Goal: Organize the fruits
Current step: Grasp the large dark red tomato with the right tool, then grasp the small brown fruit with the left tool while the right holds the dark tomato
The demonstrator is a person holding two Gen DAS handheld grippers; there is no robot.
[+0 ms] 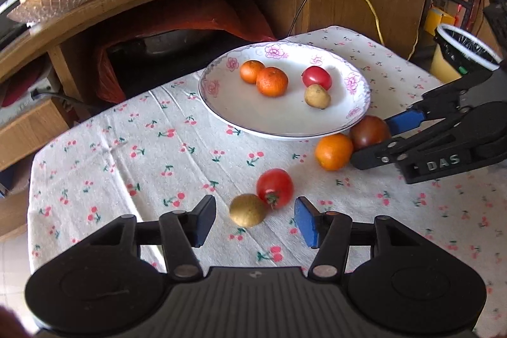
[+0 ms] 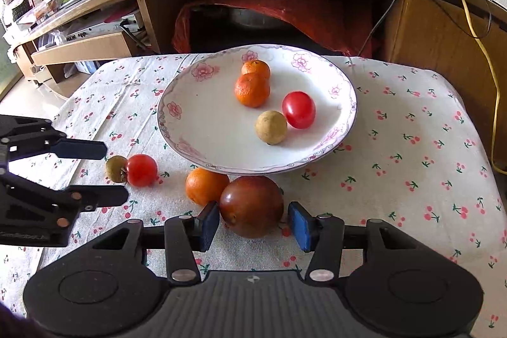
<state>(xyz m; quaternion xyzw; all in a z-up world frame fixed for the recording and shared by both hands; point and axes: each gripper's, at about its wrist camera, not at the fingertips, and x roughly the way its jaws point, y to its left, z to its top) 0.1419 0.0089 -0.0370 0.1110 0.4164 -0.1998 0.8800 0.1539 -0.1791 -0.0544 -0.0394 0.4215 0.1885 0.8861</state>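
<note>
Right gripper [image 2: 253, 225] wide around dark tomato [image 2: 251, 206] — left gripper [image 1: 253, 219] wide, near longan [image 1: 248, 210].

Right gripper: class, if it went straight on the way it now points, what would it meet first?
The right gripper is open, and the dark reddish-brown tomato sits between its fingers, so it would likely meet that first. Just beyond lies the rim of the floral plate.
</note>
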